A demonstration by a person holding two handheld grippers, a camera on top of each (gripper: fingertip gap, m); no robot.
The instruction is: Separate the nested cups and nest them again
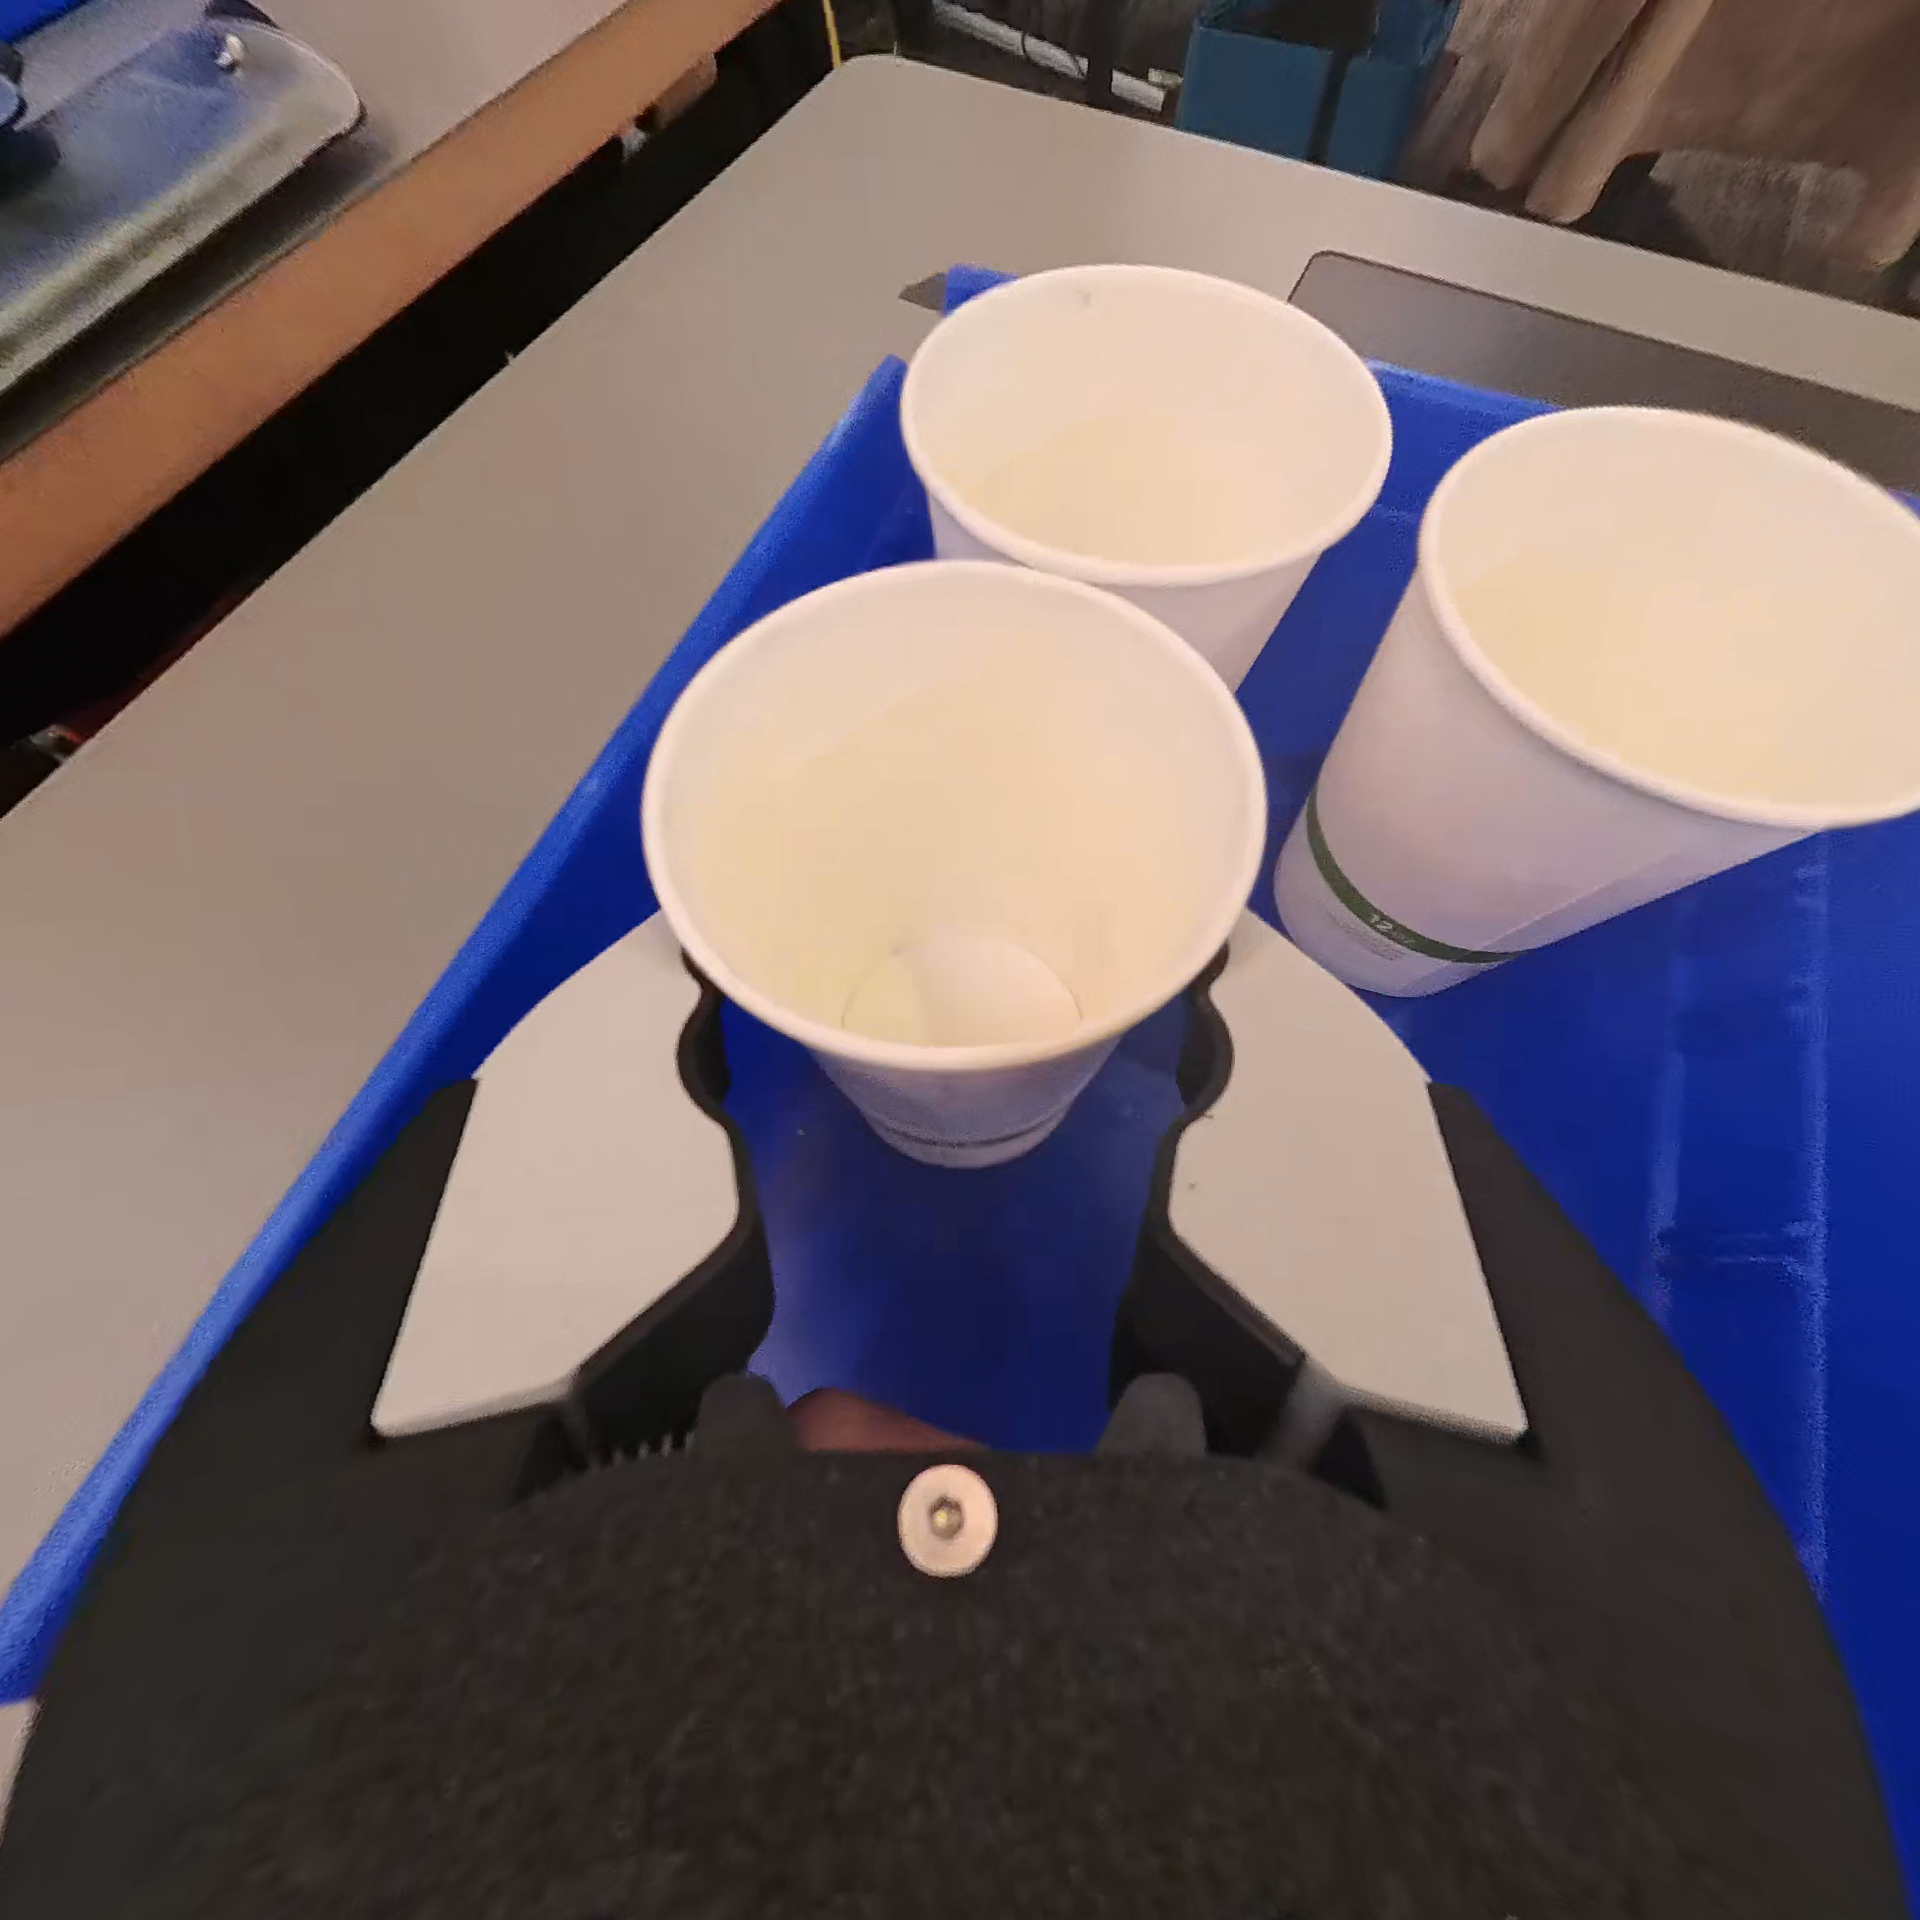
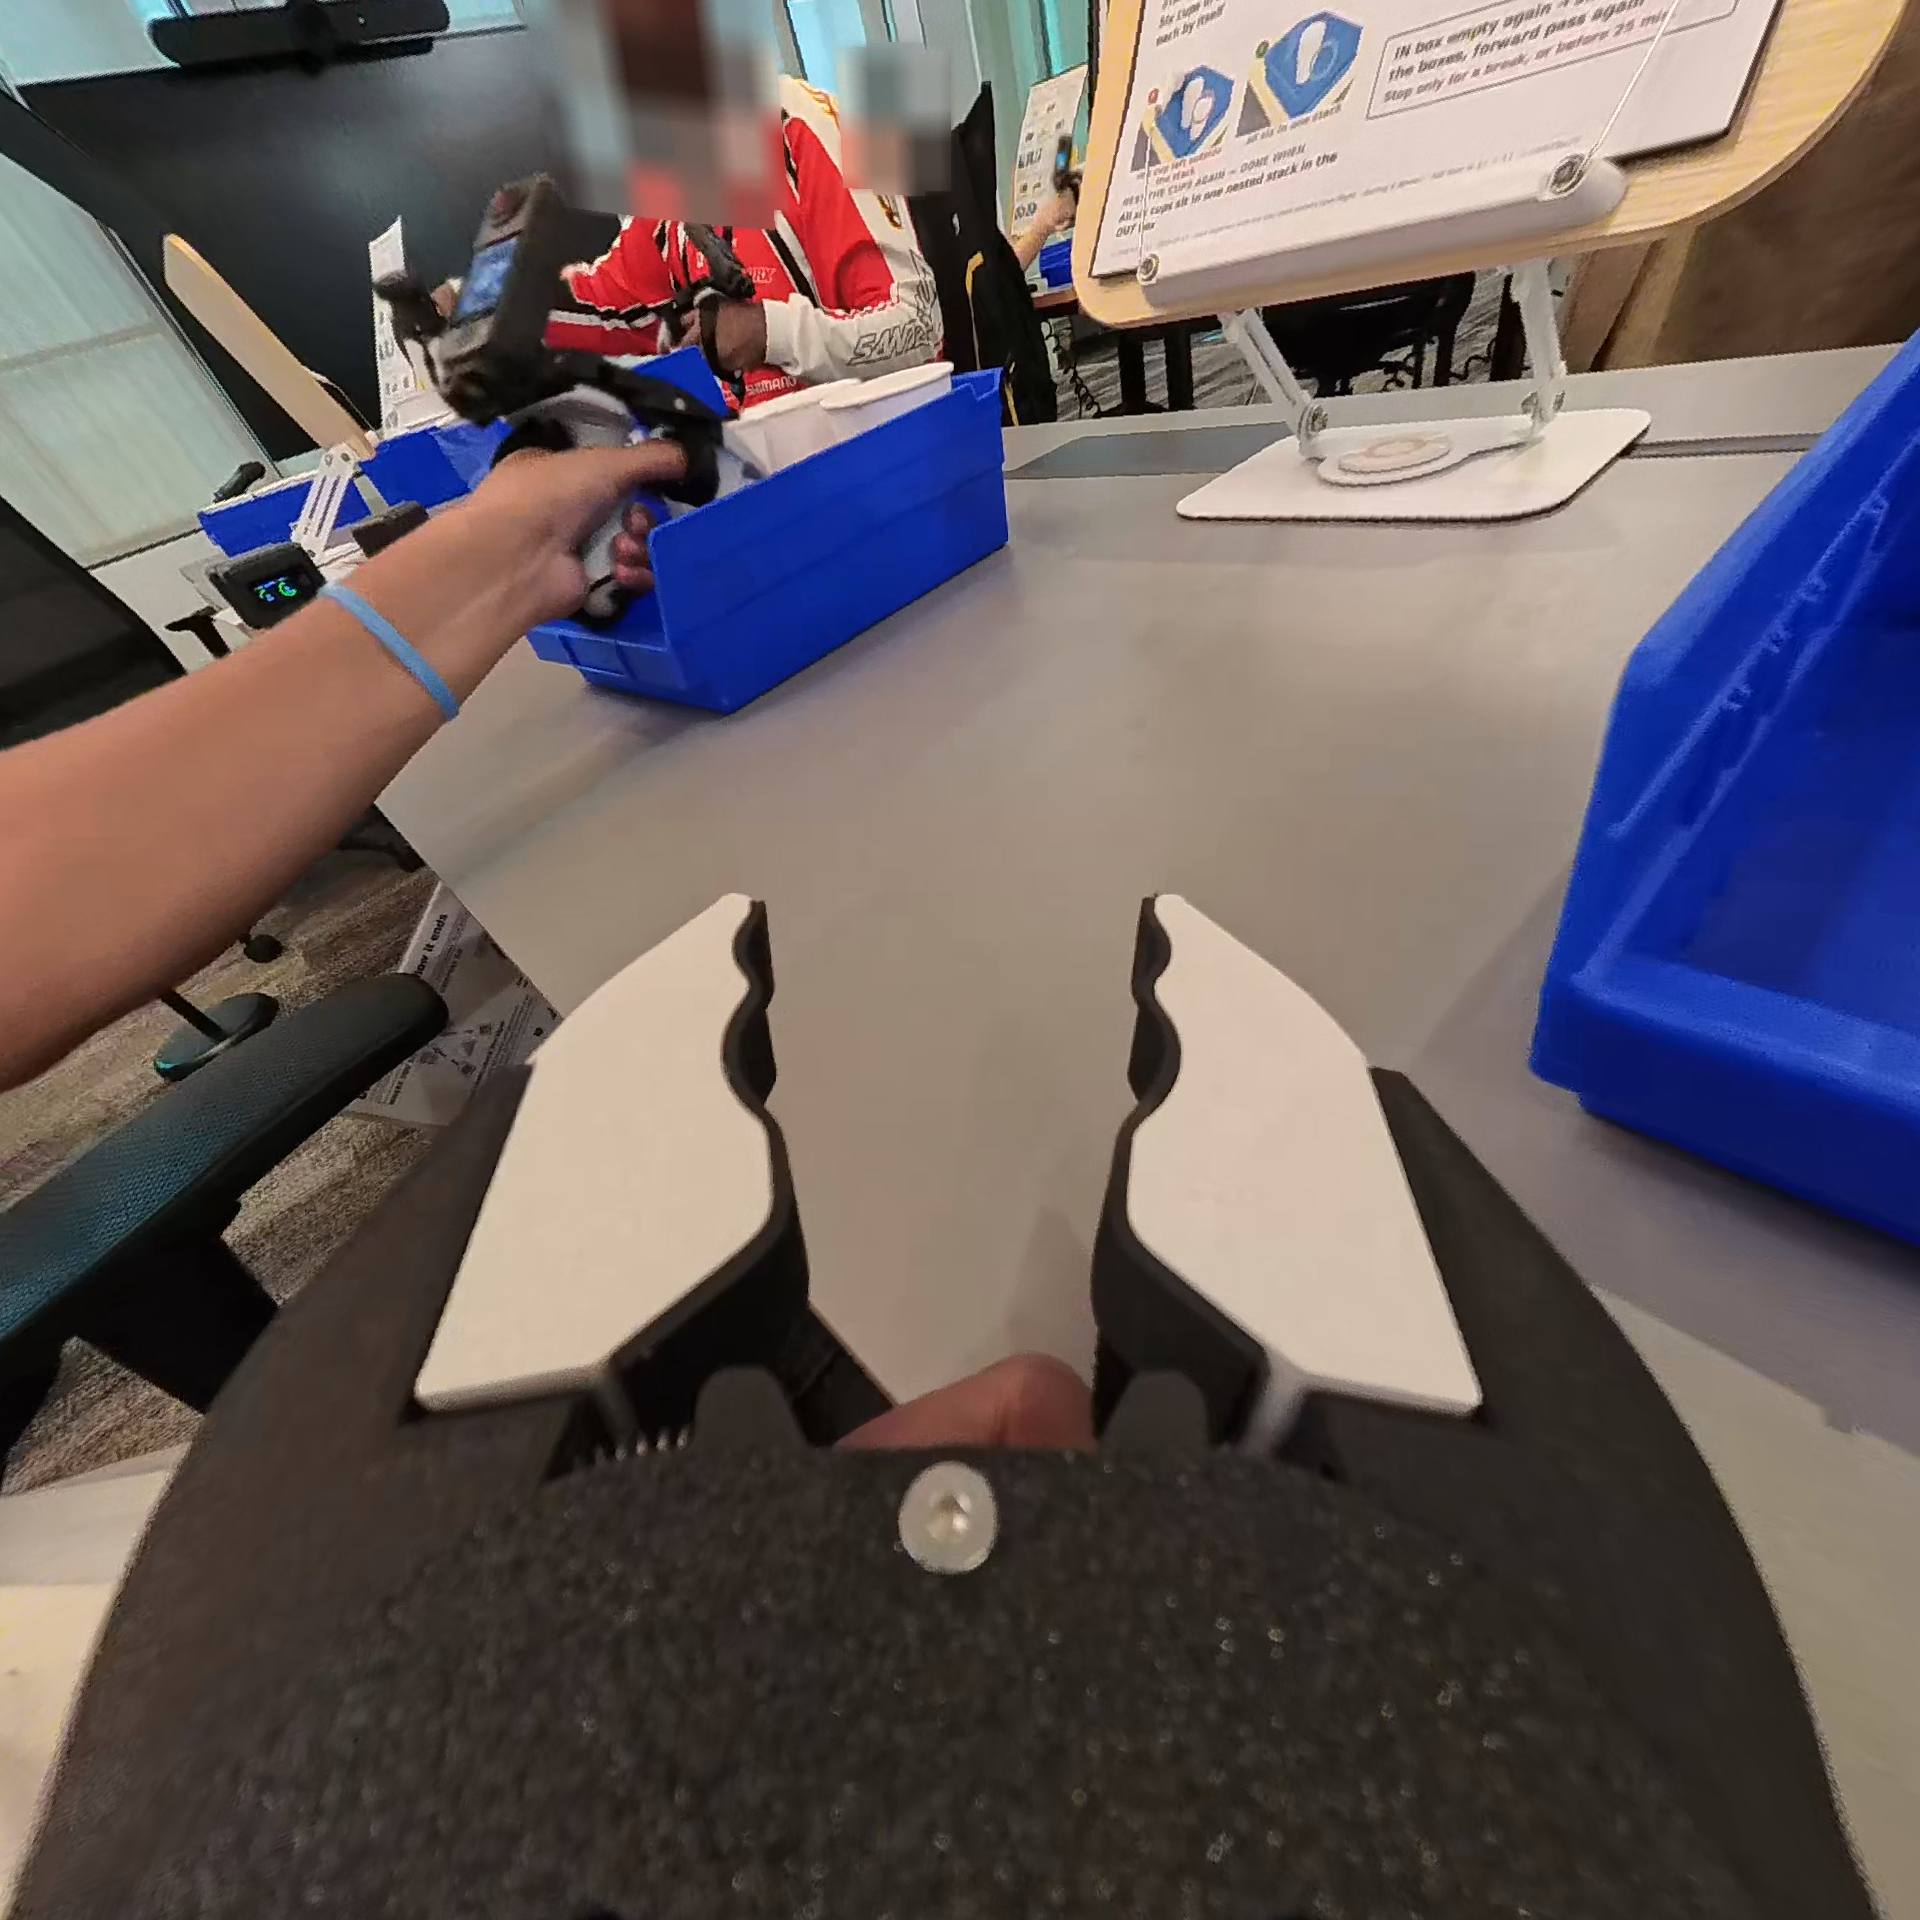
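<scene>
Cups: three white paper cups stand in the blue bin (image 1: 540, 914), mouths up.
Left gripper (image 1: 951, 997): its fingers sit on either side of the nearest cup (image 1: 951, 831), below the rim, apparently clamped on its wall.
Held cup: upright, long axis vertical, tapering down; whether it rests on the bin floor I cannot tell.
Neighbours: the far cup (image 1: 1143, 426) stands just beyond it; the right cup (image 1: 1621, 665) stands a little apart.
Key relation: for nesting, the held cup's base must line up over an open mouth; both lie just ahead of the left gripper.
Right gripper (image 2: 951, 997): fingers apart, empty, above the grey table (image 2: 1039, 727).
Nearer hand: the left; the cups' bin (image 2: 790, 540) lies well ahead and left of the right one.
Second bin (image 2: 1756, 831): just to its right.
</scene>
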